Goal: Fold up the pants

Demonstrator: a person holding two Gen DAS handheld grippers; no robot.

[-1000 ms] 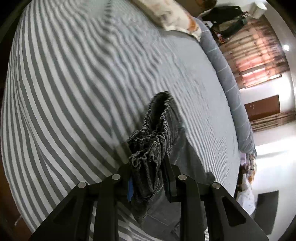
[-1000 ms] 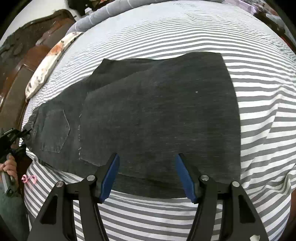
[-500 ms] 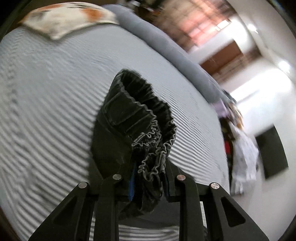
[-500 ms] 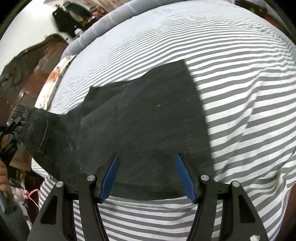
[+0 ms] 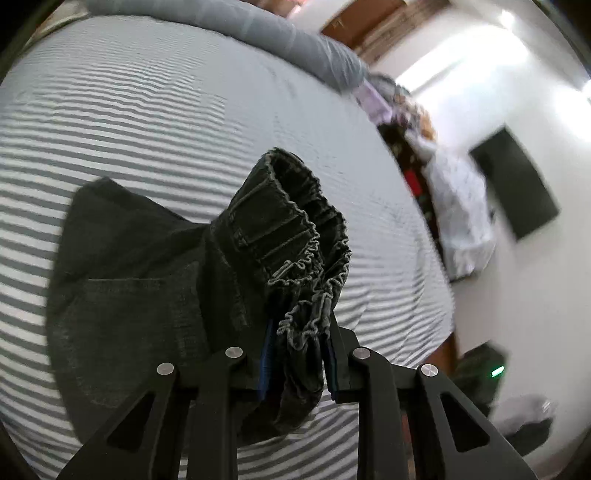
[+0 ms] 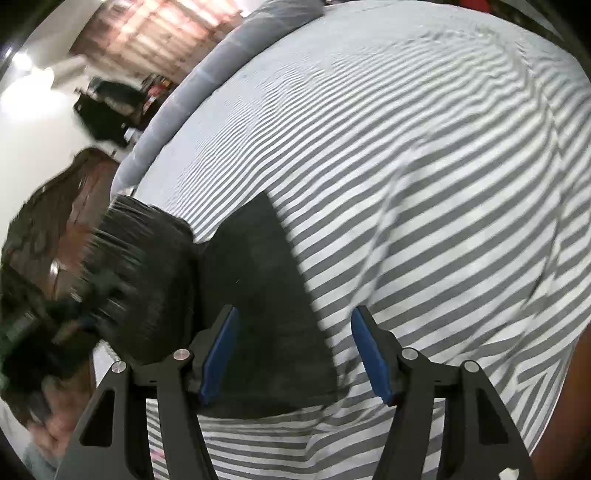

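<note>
Left wrist view: the left gripper (image 5: 298, 354) is closed down on the gathered elastic waistband (image 5: 295, 236) of the dark grey pants (image 5: 122, 295), the bunched cloth pinched between its blue pads (image 5: 266, 363) and hanging a little below them toward 6 o'clock. The waistband rises from the jaws toward 12 o'clock in a ruffled loop, lifted off the bed. From there the rest of the pants falls away toward 9 o'clock and lies on the grey-and-white striped bedsheet (image 5: 147, 110), a stitched back pocket (image 5: 140, 314) showing at about 8 o'clock. A grey bolster (image 5: 277, 33) runs along the far edge of the bed at 12 o'clock. At 3 o'clock, off the bed, there is a blurred pile of clothes (image 5: 458, 195) against a white wall.

Right wrist view: the right gripper (image 6: 293, 354) hovers with its jaws standing well apart and nothing between the blue pads (image 6: 218, 354); it holds nothing. Beneath it, at centre and toward 7 o'clock, a flat panel of the pants (image 6: 258, 295) lies on the striped sheet (image 6: 424, 184), its straight edge running from about 11 o'clock down to 5 o'clock. At 9 o'clock the raised part of the pants shows as a dark motion-blurred mass (image 6: 140, 280), overlapping the flat panel's left side. A person's hand (image 6: 55, 413) is blurred at 8 o'clock. The grey bolster (image 6: 221, 70) sits at 11 o'clock, with a dark wooden headboard (image 6: 62, 221) at 9 o'clock.
</note>
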